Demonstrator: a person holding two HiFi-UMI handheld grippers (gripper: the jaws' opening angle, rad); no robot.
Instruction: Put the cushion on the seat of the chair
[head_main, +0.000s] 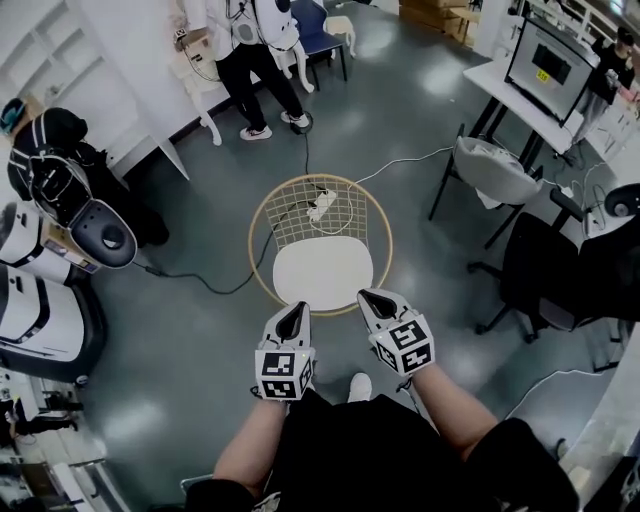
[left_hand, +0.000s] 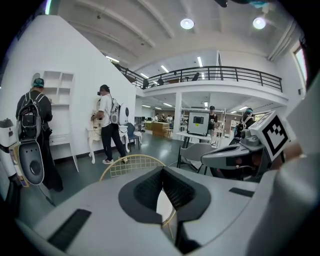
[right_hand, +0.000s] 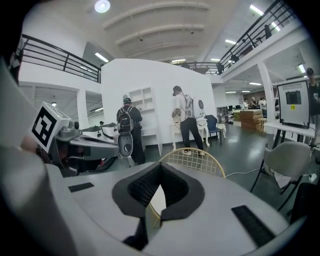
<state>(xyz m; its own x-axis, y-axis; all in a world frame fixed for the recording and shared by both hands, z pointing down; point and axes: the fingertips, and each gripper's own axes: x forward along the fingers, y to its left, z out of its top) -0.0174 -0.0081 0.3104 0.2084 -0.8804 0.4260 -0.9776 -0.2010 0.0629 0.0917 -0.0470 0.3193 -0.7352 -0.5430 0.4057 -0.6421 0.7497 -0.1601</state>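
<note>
A round chair (head_main: 268, 215) with a gold wire back stands on the grey floor straight ahead of me. A white cushion (head_main: 322, 274) lies flat on its seat. My left gripper (head_main: 294, 317) and right gripper (head_main: 378, 301) hang side by side just short of the cushion's near edge, both shut with nothing between the jaws. The left gripper view shows the shut left gripper (left_hand: 163, 172), the chair's back (left_hand: 131, 163) and a strip of cushion (left_hand: 163, 206) beyond. In the right gripper view the shut right gripper (right_hand: 160, 172) fronts the chair (right_hand: 193, 159).
A grey chair (head_main: 492, 172) and a desk with a monitor (head_main: 550, 62) stand at the right, a black office chair (head_main: 545, 270) nearer. A cable (head_main: 305, 160) runs across the floor behind the chair. White machines (head_main: 40, 290) line the left. A person (head_main: 255, 60) stands at the back.
</note>
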